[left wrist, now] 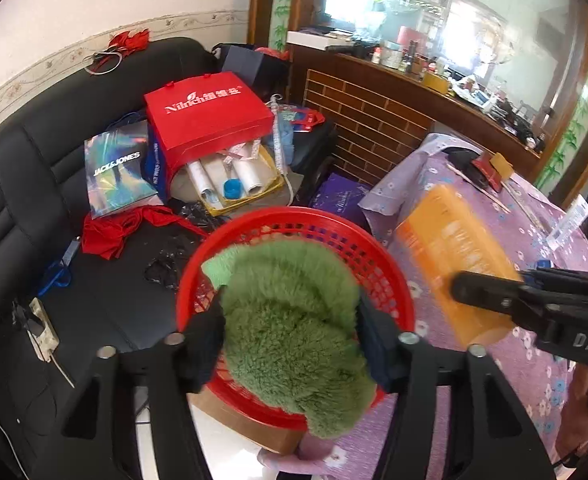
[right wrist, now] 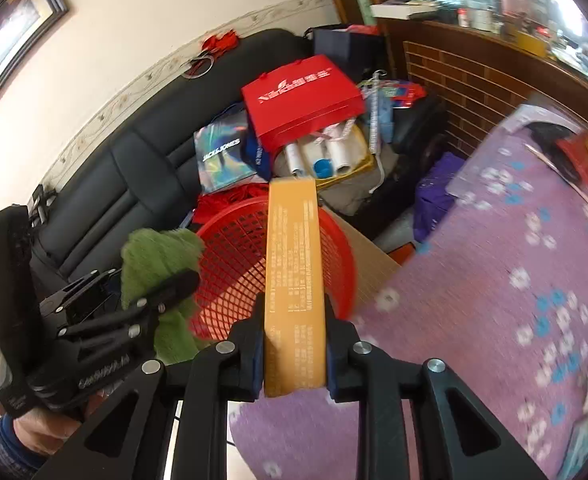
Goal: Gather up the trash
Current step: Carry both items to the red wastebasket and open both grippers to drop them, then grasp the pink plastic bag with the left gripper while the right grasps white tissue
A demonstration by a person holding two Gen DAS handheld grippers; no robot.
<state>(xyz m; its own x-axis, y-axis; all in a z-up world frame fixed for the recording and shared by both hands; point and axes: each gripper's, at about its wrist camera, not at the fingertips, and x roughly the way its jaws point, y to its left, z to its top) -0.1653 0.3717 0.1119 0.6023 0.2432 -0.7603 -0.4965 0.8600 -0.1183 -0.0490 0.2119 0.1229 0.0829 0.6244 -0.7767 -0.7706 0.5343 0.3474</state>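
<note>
My left gripper [left wrist: 292, 344] is shut on a fuzzy green cloth [left wrist: 290, 320] and holds it over a red mesh basket [left wrist: 294, 220]. My right gripper [right wrist: 294, 344] is shut on a long orange box [right wrist: 292, 248] whose far end points over the same basket [right wrist: 234, 248]. In the left wrist view the orange box [left wrist: 450, 256] shows blurred at the right, with the right gripper [left wrist: 478, 292] on it. In the right wrist view the green cloth [right wrist: 154, 256] and left gripper [right wrist: 174, 284] show at the left of the basket.
A table with a purple flowered cloth [right wrist: 494, 280] lies to the right, with red and black items [right wrist: 574, 156] at its far end. A black sofa [left wrist: 54, 200] behind the basket holds a red paper bag [left wrist: 210, 120], other bags and clutter. A brown tiled counter [left wrist: 374, 128] stands behind.
</note>
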